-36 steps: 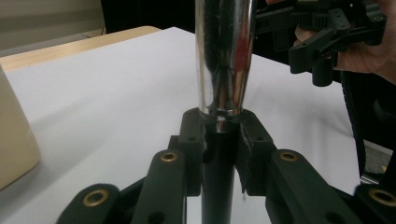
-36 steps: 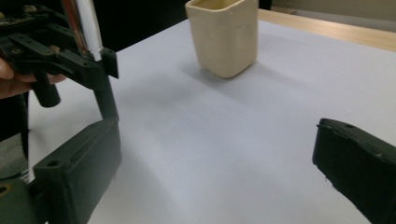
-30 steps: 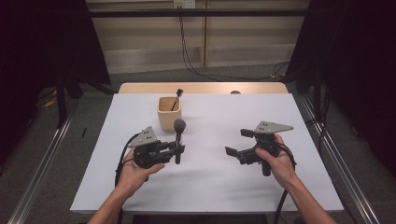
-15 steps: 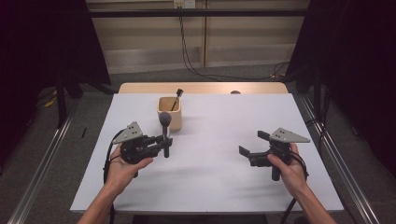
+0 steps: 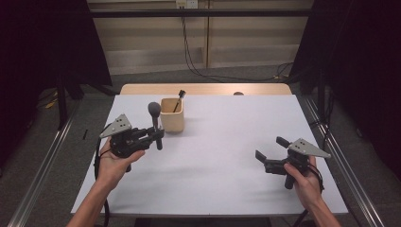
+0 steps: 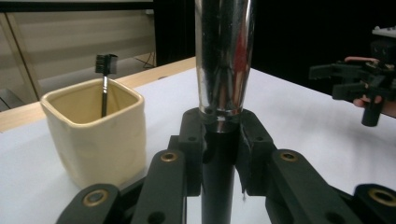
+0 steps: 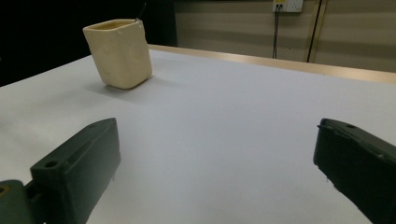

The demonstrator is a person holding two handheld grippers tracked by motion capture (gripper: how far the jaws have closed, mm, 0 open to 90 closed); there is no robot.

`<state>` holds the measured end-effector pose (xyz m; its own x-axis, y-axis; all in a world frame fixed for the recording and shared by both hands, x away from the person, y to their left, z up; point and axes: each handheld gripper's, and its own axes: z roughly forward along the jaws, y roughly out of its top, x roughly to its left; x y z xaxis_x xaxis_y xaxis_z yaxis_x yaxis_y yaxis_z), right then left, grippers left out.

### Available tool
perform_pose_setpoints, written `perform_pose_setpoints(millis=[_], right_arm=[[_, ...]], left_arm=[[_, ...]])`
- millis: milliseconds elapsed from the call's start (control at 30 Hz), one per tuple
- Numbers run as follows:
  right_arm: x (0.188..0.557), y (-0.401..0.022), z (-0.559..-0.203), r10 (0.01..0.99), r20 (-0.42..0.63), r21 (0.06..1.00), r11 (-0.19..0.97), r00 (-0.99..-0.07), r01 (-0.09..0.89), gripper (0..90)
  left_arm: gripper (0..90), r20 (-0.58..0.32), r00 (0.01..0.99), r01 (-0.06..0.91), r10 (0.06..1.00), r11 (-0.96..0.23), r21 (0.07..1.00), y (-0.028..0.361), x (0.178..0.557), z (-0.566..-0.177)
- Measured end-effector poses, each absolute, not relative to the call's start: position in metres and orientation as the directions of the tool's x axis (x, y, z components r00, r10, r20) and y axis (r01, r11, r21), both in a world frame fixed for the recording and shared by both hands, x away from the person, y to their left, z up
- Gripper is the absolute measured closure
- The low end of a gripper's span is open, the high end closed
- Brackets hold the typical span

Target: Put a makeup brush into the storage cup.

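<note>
My left gripper (image 5: 158, 137) is shut on a makeup brush (image 5: 154, 109) and holds it upright just left of a cream cup (image 5: 172, 116). In the left gripper view the jaws (image 6: 219, 135) clamp the brush (image 6: 224, 56) where the silver ferrule meets the black handle. The cup (image 6: 93, 135) holds a small black brush (image 6: 106, 65) that leans on its rim. My right gripper (image 5: 269, 148) is open and empty above the table's right front. Its jaws (image 7: 217, 154) stand wide apart, with the cup (image 7: 120, 53) far off to the upper left.
The white table (image 5: 227, 142) has a wooden strip along its far edge, with a small dark object (image 5: 238, 93) on it. Metal rails run along both sides of the table. Cables hang on the far wall.
My left gripper has carried the brush left and a little up, to beside the cup. My right gripper has drifted right and toward the table's near edge, still open.
</note>
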<state>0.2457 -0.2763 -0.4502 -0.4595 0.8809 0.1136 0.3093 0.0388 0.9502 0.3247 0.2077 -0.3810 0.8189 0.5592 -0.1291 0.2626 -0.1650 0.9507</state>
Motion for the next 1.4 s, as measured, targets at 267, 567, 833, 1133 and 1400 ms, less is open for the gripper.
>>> perform_pose_setpoints(millis=[267, 567, 833, 1133, 1400], right_arm=[[0.235, -0.281, -0.455, 0.886, 0.098, 0.965, 0.027, -0.454, 0.262, 0.0], [0.226, -0.289, -0.458, 0.890, 0.109, 0.966, 0.010, -0.442, 0.260, 0.0], [0.227, -0.287, -0.461, 0.884, 0.108, 0.965, 0.016, -0.454, 0.260, 0.0], [0.226, -0.287, -0.461, 0.882, 0.115, 0.964, 0.012, -0.457, 0.266, 0.0], [0.225, -0.287, -0.461, 0.880, 0.116, 0.964, 0.012, -0.460, 0.266, 0.0]], left_arm=[[74.6, -0.143, 0.785, 0.277, 0.603, -0.135, 0.951, 0.208, 0.343, -0.375], [74.6, -0.163, 0.759, 0.302, 0.630, -0.119, 0.946, 0.199, 0.365, -0.373], [74.6, -0.148, 0.752, 0.284, 0.642, -0.114, 0.952, 0.191, 0.383, -0.366], [74.6, -0.113, 0.728, 0.243, 0.676, -0.100, 0.965, 0.188, 0.402, -0.354], [74.6, -0.113, 0.716, 0.238, 0.689, -0.089, 0.967, 0.181, 0.415, -0.353]])
